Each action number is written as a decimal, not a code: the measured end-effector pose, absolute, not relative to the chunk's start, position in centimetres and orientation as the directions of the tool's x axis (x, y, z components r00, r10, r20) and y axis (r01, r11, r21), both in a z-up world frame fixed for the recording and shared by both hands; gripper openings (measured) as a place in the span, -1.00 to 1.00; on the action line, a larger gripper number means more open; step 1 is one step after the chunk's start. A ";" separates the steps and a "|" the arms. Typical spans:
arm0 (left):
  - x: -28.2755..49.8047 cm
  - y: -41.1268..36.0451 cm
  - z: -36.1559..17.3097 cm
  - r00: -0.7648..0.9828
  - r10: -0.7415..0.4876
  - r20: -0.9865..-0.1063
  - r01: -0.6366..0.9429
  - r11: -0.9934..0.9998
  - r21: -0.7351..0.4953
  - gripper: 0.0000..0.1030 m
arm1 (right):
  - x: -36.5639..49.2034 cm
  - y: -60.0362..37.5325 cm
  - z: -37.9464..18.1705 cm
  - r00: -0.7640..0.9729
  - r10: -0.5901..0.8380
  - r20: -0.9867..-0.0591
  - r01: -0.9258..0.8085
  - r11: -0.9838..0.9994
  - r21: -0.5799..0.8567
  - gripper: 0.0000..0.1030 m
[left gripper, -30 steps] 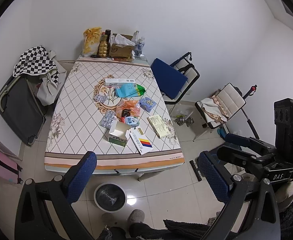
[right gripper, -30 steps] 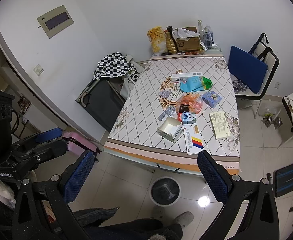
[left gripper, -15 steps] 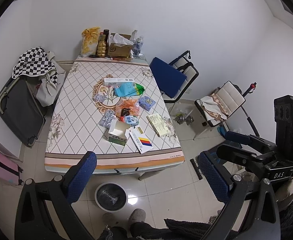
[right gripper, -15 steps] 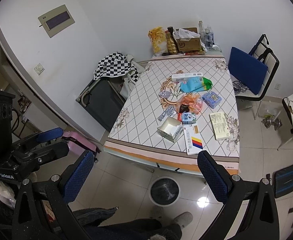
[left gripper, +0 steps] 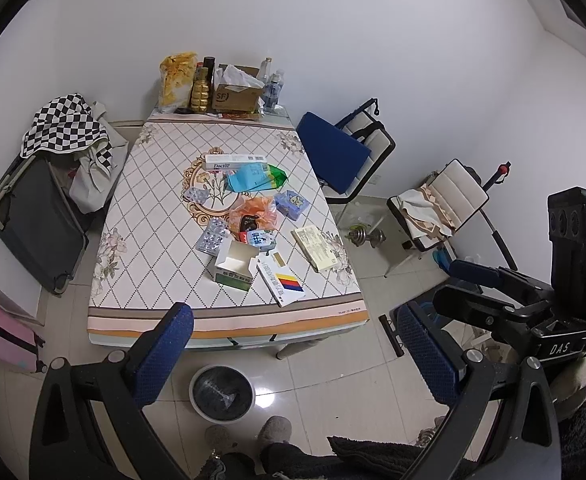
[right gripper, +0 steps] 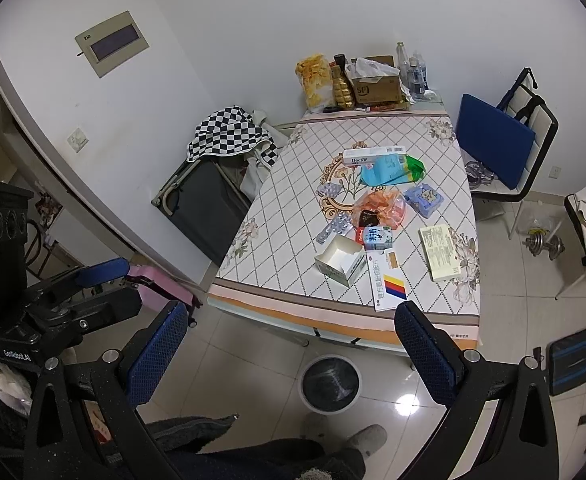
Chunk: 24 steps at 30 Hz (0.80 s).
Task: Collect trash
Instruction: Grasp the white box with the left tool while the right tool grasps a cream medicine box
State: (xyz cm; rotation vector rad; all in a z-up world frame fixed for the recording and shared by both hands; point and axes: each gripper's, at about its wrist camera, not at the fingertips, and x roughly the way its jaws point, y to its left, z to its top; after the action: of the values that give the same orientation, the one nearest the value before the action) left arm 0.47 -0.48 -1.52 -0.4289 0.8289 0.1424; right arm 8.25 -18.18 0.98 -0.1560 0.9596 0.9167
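Hovering wide open and empty, both the left gripper (left gripper: 293, 344) and right gripper (right gripper: 289, 340) have barely shifted over 1 second, so nothing is collected. Nearest sits the bin (left gripper: 221, 393) on the floor; farther, trash (left gripper: 253, 224) litters the table (left gripper: 133, 240).

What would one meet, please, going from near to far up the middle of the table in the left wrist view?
Trash bin on the floor → striped flat box → orange plastic bag → white Doctor box → cardboard box at the wall.
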 end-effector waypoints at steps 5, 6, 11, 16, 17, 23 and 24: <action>0.6 -0.4 -1.6 0.669 -0.050 -0.742 -0.282 0.906 -0.315 1.00 | 8.4 -17.7 0.7 0.240 0.602 -0.761 -0.726 0.632 0.270 1.00; 0.7 -0.2 -1.7 0.667 -0.052 -0.743 -0.280 0.907 -0.315 1.00 | 8.4 -17.6 0.7 0.240 0.602 -0.761 -0.725 0.633 0.272 1.00; 2.1 1.2 -2.8 0.611 0.153 -0.777 -0.391 0.912 -0.127 1.00 | 9.0 -17.2 0.3 0.295 0.563 -0.772 -0.676 0.694 0.248 1.00; 5.4 3.8 -7.7 0.505 0.327 -0.799 -0.507 0.861 0.031 1.00 | 12.5 -16.6 -3.3 0.358 0.432 -0.828 -0.568 0.805 0.174 1.00; 6.6 4.5 -9.3 0.477 0.327 -0.816 -0.528 0.849 0.032 1.00 | 13.7 -16.5 -4.7 0.359 0.402 -0.842 -0.543 0.824 0.162 1.00; 14.7 6.8 -18.8 0.332 0.200 -0.922 -0.500 0.866 0.008 1.00 | 23.6 -17.0 -14.8 0.269 0.246 -0.931 -0.434 0.894 0.111 1.00; 16.1 6.7 -19.7 0.303 0.186 -0.935 -0.491 0.871 0.014 1.00 | 26.0 -16.9 -16.9 0.245 0.218 -0.945 -0.429 0.898 0.096 1.00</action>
State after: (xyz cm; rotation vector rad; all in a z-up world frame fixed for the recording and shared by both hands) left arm 16.06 6.67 -19.70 -0.2979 1.1832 0.4571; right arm 25.96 -16.89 -16.92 -0.1968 1.2492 0.4458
